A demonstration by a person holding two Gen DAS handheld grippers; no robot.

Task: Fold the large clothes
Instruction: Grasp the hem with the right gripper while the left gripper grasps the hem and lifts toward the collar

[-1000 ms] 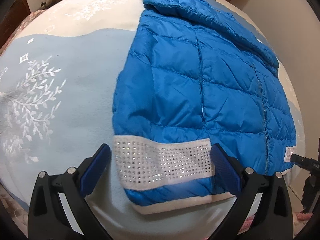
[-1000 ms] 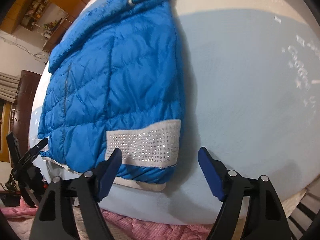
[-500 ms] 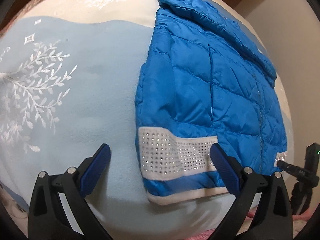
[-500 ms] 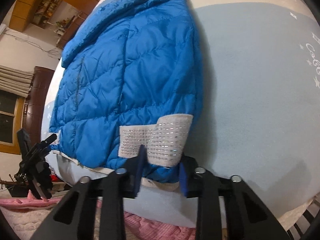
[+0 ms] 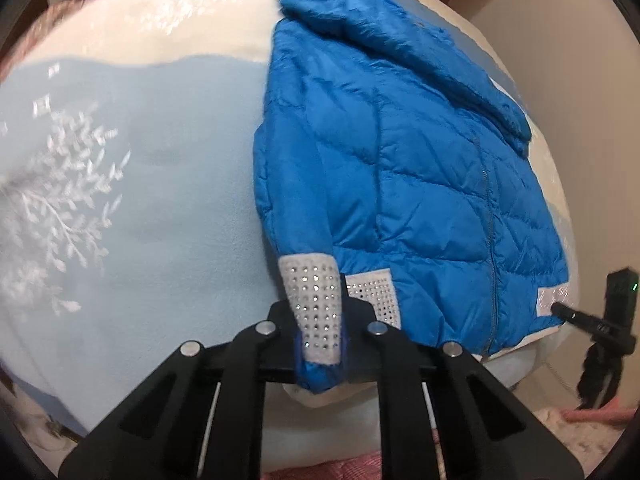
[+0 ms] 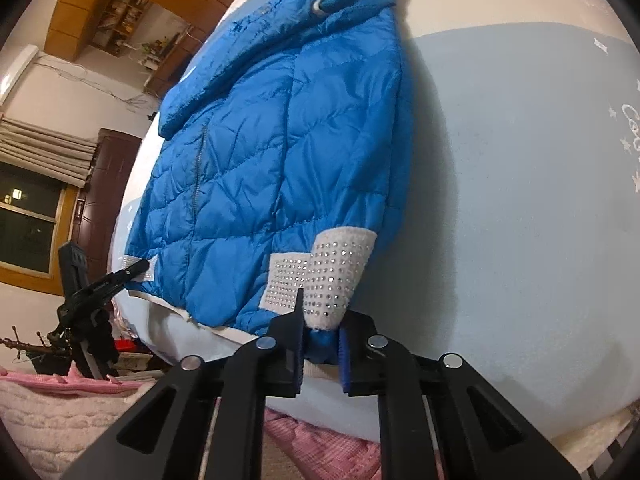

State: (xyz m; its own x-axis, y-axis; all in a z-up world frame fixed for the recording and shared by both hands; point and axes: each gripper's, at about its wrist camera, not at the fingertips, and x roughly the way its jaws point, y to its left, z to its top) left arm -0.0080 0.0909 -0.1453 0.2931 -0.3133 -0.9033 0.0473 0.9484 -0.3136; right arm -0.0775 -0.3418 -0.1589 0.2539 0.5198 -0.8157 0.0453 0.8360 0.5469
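Observation:
A blue quilted jacket (image 5: 400, 160) lies flat on the bed, collar far and hem near. My left gripper (image 5: 320, 344) is closing, and its pads pinch the white studded band (image 5: 316, 304) at the jacket's near left corner. That corner is bunched and slightly raised. My right gripper (image 6: 320, 340) is also closing and pinches the studded band (image 6: 336, 276) at the near right corner of the jacket (image 6: 272, 140). Each view shows the other gripper as a black tip at the far hem corner: the right gripper (image 5: 558, 309) and the left gripper (image 6: 136, 269).
The jacket rests on a light blue blanket (image 5: 160, 200) with a white tree print (image 5: 52, 200). Pink bedding (image 6: 60, 400) hangs below the near bed edge. A beige wall (image 5: 580, 60) is close on one side. A window (image 6: 28, 224) and a wooden cabinet (image 6: 100, 8) stand beyond.
Both grippers stood open around the studded hem corners and have closed onto them. The left corner is now gathered into a narrow fold and lifted a little.

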